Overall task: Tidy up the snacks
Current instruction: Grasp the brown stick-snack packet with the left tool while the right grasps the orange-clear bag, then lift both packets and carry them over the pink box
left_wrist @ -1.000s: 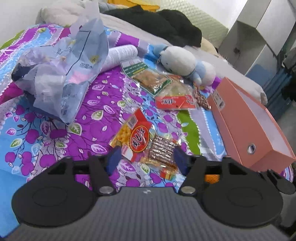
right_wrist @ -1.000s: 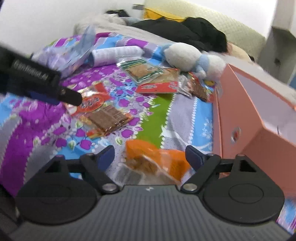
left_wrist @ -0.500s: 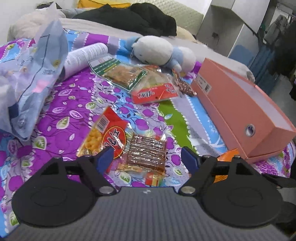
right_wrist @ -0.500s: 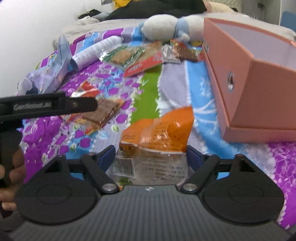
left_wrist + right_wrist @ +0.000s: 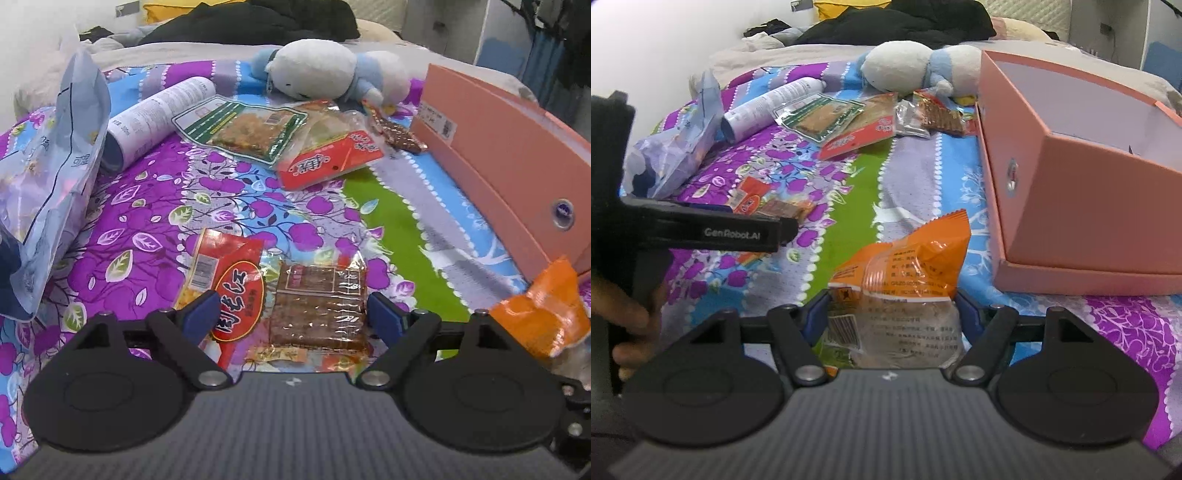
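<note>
My right gripper (image 5: 891,317) is shut on an orange snack bag (image 5: 908,266), held above the bedspread left of the open pink box (image 5: 1082,221). The bag also shows at the right edge of the left wrist view (image 5: 543,317). My left gripper (image 5: 288,314) is open, low over a brown clear-wrapped snack (image 5: 319,306) and a red-and-yellow snack pack (image 5: 229,288) lying between its fingers. Further back lie a green-edged pack (image 5: 251,129), a red pack (image 5: 328,155) and a small brown pack (image 5: 397,133).
A crumpled pale blue plastic bag (image 5: 48,192) stands at the left, a white cylinder (image 5: 159,118) behind it. A white-and-blue plush toy (image 5: 325,70) lies at the back. Dark clothes are piled beyond. The left gripper's body (image 5: 701,232) crosses the right wrist view.
My right gripper has closed on the orange bag and lifted it. My left gripper has moved in closer over the brown and red snack packs, still open.
</note>
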{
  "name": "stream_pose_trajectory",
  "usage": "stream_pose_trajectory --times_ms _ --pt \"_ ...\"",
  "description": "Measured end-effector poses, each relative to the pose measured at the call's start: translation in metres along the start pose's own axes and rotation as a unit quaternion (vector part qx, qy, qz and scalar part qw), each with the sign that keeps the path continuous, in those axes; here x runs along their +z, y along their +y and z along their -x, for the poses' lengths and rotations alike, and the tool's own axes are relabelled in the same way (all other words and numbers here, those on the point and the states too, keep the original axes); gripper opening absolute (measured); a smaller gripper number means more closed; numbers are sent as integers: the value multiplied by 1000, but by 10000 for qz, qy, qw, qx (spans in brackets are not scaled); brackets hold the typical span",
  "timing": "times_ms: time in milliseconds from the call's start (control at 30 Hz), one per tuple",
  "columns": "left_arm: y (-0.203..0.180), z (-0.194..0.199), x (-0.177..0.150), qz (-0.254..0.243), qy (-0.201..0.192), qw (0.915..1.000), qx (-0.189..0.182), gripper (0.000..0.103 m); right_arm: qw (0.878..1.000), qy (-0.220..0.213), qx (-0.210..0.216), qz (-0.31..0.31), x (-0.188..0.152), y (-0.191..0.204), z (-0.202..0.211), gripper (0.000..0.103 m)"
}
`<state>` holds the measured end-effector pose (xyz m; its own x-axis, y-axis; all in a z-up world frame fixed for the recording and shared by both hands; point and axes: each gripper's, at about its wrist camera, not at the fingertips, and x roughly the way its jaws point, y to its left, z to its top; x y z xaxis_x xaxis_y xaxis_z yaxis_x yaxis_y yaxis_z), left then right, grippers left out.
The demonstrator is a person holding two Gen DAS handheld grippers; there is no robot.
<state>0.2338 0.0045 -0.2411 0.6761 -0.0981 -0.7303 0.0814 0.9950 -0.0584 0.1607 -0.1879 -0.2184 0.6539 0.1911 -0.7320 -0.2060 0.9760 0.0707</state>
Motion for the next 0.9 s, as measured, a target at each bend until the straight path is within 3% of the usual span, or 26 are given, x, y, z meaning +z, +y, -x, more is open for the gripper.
stream_pose_trajectory --times_ms 167,233,300,900 --pt "-2 -2 0 26 -33 10000 54 82 10000 -1 -1 -84 -2 -3 -1 72" --pt "-8 1 1 -43 -36 10000 3 68 9999 -10 8 -117 -1 -4 -1 72" --pt "-12 3 2 -70 -18 10000 -18 62 9999 -18 18 -155 -2 -5 -1 72" --pt "0 43 11 750 -34 9970 -186 58 9988 -272 273 -303 18 -8 16 72"
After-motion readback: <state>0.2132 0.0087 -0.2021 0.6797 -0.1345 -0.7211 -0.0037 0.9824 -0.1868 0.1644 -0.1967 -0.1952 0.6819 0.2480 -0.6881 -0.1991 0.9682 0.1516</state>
